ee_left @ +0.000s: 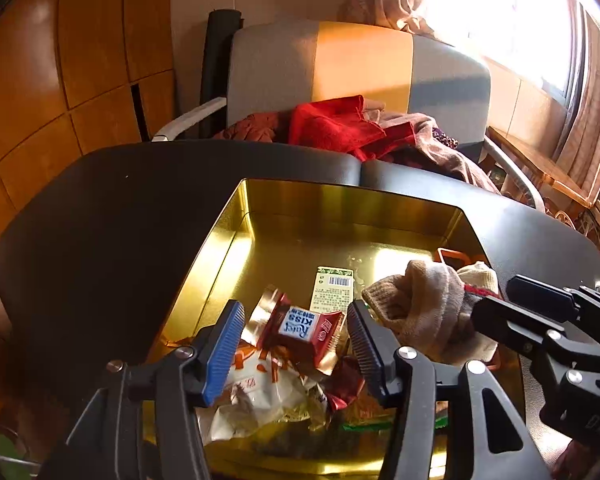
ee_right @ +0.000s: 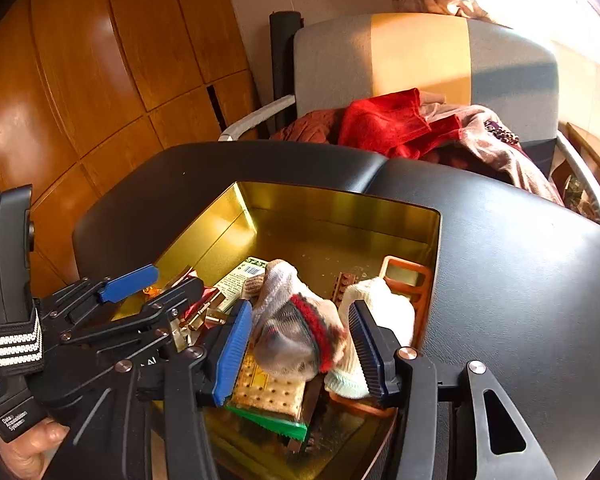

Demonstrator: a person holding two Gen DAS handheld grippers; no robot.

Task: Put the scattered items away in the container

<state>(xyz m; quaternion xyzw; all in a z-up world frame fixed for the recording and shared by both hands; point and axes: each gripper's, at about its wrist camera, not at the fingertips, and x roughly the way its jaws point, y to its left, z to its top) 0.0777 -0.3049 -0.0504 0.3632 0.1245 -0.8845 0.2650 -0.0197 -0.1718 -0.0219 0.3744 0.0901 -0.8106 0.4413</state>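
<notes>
A gold tin sits open on a black table. Inside lie a red "Kiss" snack packet, white wrappers, a barcode packet, a cracker pack, an orange plastic piece and beige socks. My left gripper is open over the red packet, apart from it; it also shows in the right wrist view. My right gripper is open, its jaws either side of the socks; it also shows in the left wrist view.
A grey and yellow chair stands behind the table with red and pink clothes piled on its seat. Wooden cabinets fill the left. A bright window is at the right.
</notes>
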